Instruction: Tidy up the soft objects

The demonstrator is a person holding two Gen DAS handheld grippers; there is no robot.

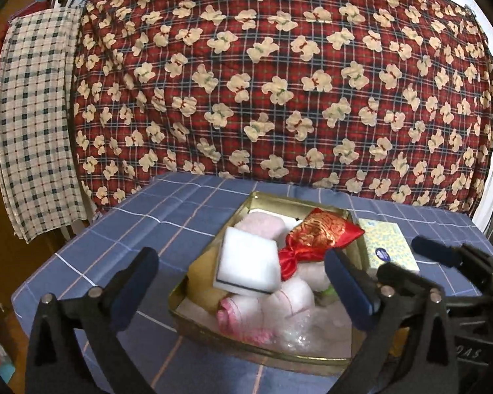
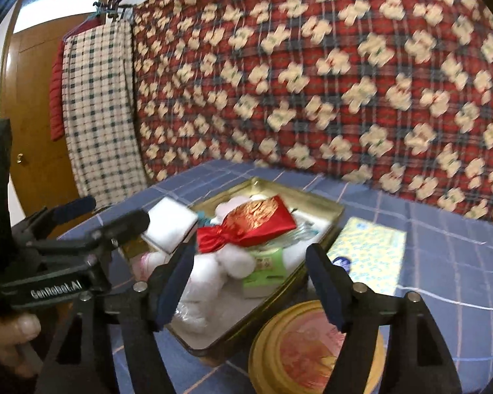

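Note:
A gold tin tray (image 1: 213, 325) on the blue checked cloth holds soft things. A white sponge block (image 1: 246, 262) lies tilted on top, with a red brocade pouch (image 1: 315, 239) beside it. Under them are pink and white rolled towels (image 1: 289, 298). My left gripper (image 1: 243, 282) is open above the tray's near end, its pads clear of the sponge. My right gripper (image 2: 251, 282) is open over the tray's right side, above a white towel (image 2: 207, 275) and a green tissue pack (image 2: 266, 269), gripping nothing. The pouch (image 2: 249, 226) and sponge (image 2: 172, 226) lie just beyond it.
A yellow patterned tissue pack (image 2: 368, 252) lies right of the tray. A round gold tin (image 2: 312, 344) stands at the near right. A red quilt with bears (image 1: 279, 82) hangs behind the table, with a checked cloth (image 1: 33, 115) and a door at left. A thumb (image 2: 19, 328) grips the left tool.

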